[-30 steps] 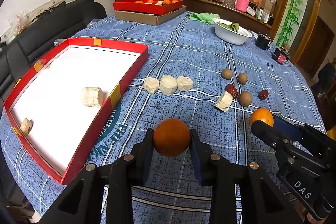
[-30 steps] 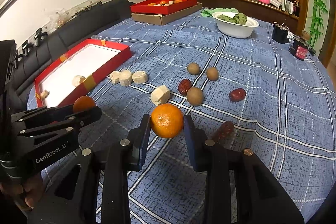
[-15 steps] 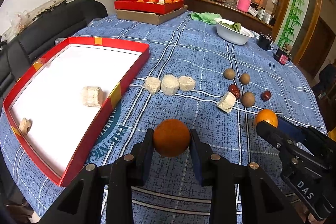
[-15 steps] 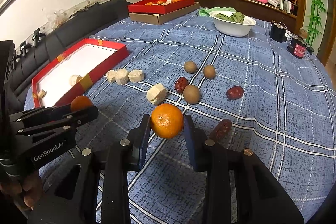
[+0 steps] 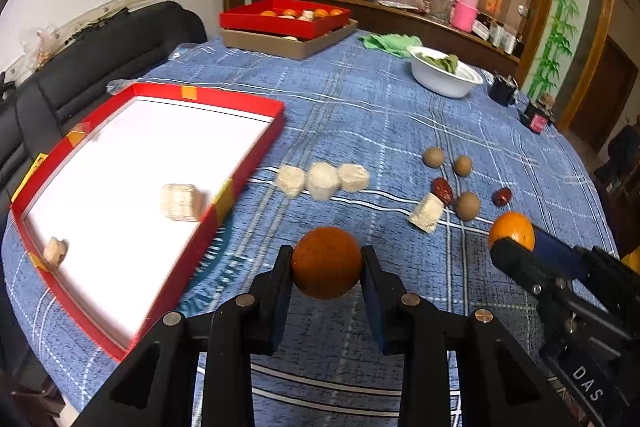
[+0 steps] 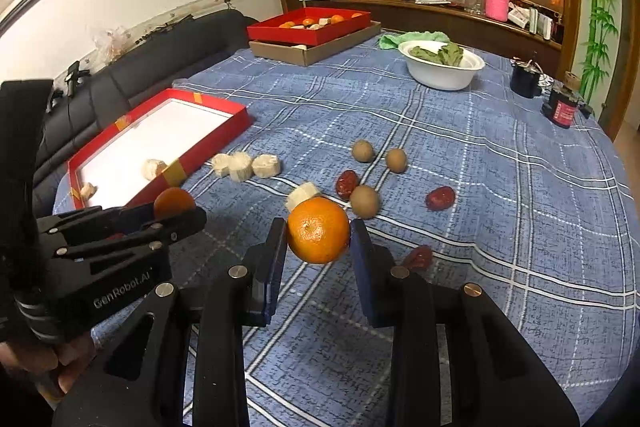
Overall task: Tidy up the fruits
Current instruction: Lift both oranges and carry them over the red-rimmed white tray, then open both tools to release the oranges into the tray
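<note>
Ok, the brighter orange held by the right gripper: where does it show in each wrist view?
Left wrist: the brighter orange sits at the right edge, low, behind a black finger.
Right wrist: it is centre frame, clamped between the two fingers.
Shared landmark: the white bowl of greens, far right on the table.

tablecloth (image 6: 460, 155): blue with white plaid lines. near tray (image 5: 240, 179): red walls, white floor, yellow tape patches. held oranges: dull brown-orange (image 5: 326, 263) left, bright orange (image 6: 318, 230) right. bowl (image 6: 440, 75): white. dates (image 6: 440, 197): dark red.
</note>
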Demonstrator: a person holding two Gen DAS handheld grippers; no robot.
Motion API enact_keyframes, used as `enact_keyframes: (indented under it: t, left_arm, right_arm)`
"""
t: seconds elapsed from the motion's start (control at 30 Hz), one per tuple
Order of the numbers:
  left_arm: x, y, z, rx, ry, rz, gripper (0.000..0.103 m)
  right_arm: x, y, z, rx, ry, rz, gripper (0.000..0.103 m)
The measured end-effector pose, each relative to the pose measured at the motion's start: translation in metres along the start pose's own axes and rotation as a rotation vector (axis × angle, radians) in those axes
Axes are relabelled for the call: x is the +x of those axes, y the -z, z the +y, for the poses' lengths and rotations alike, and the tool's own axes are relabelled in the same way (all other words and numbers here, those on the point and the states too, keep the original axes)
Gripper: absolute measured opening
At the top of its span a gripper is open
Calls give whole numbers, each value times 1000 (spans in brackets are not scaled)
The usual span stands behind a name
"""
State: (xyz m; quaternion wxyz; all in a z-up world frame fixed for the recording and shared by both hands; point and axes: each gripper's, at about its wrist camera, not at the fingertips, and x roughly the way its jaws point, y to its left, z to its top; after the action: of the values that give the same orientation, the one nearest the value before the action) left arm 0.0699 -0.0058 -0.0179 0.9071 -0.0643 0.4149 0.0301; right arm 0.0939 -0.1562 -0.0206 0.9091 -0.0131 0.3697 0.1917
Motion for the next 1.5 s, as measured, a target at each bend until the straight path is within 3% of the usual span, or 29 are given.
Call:
enact_keyframes:
  t: [0.3,0.47,0.67,0.97,1.23,1.5]
  left_arm:
    - [-15,0,51,-101,-54,-38,32]
    - [-29,-8,94,-184,-136,-102,32]
    - [-32,-25,141,-254,-214,-130,32]
    - [-20,-46,183,-320,-322,-132,32]
    - [7,-62,199,-336,-378,-91,32]
    - [34,-66,192,-302,-427,-36,32]
  right_arm:
    - [4,-3,25,-39,-46,12,31]
    - [12,-15,50,-89,-74,16,31]
    - [31,-40,88,-127,-142,10,31]
    - [83,-94,146,-156,-230,6,31]
    - [141,-115,176,-151,-208,76,31]
    - [160,-113,172,-149,-184,125,31]
